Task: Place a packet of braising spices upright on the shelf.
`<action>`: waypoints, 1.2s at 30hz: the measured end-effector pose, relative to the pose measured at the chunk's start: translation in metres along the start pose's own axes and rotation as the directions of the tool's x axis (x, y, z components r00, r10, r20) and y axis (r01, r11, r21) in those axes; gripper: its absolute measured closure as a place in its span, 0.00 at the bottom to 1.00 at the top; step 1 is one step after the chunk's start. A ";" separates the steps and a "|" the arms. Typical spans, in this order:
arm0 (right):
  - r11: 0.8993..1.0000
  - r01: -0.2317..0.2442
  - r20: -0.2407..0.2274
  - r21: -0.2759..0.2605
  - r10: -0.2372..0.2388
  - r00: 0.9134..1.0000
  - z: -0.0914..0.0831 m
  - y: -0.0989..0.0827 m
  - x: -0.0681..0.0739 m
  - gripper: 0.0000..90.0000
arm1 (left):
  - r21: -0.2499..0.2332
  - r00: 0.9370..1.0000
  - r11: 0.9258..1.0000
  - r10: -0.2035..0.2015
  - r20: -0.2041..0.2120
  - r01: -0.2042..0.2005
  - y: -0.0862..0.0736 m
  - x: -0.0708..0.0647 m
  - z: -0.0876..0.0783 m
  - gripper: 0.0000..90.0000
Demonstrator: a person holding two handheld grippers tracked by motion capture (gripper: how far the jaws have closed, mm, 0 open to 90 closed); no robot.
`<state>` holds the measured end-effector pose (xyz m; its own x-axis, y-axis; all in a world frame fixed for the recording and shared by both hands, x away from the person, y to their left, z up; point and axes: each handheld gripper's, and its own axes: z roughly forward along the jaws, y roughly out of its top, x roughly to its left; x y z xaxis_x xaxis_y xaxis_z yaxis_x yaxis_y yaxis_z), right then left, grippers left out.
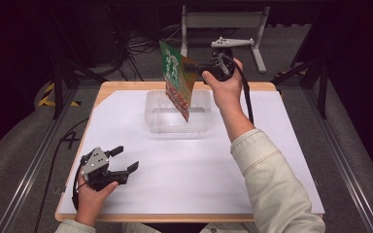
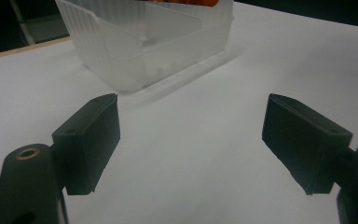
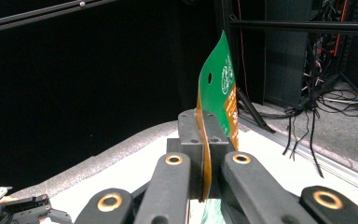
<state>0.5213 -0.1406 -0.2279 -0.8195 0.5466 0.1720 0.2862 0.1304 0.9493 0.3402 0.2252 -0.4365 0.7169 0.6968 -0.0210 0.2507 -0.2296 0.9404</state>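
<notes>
You had the snack packet (image 1: 177,80) pinched by its edge in your right gripper (image 1: 197,68), both jaws closed flat on the foil, as the right gripper view showed with the green and orange packet (image 3: 221,88) standing up between them. The packet hung in the air above the clear plastic container (image 1: 151,112), its lower corner dipping toward the container's opening; whether it already touched the inside I could not tell. The container sat near the far edge of the table (image 1: 272,160), roughly midway between the left and right sides.

Your left gripper (image 1: 125,159) rested near the front left corner of the table, jaws spread wide and holding nothing, pointed toward the container (image 2: 121,60).

By my reading, the pick-up was done and the carry nearly so. What remained was lowering the packet into the container and letting go. 1 packet was in play.
</notes>
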 end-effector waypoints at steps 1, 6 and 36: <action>1.000 -0.001 -0.003 0.000 0.001 1.000 0.001 0.000 0.000 1.00 | 0.000 1.000 1.000 0.000 -0.001 0.000 0.000 0.000 -0.001 0.22; 1.000 -0.001 -0.008 0.003 0.001 1.000 0.006 -0.002 0.000 1.00 | -0.001 1.000 1.000 -0.005 -0.009 0.005 -0.002 0.000 -0.004 0.22; 1.000 0.017 0.000 0.013 -0.017 1.000 0.035 -0.024 -0.008 1.00 | 0.009 0.999 1.000 -0.020 -0.035 0.020 -0.008 0.000 -0.018 0.22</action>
<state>0.5382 -0.1187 -0.2610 -0.8244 0.5440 0.1564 0.2790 0.1501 0.9485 0.3262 0.2389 -0.4381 0.6887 0.7245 -0.0278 0.2706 -0.2213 0.9369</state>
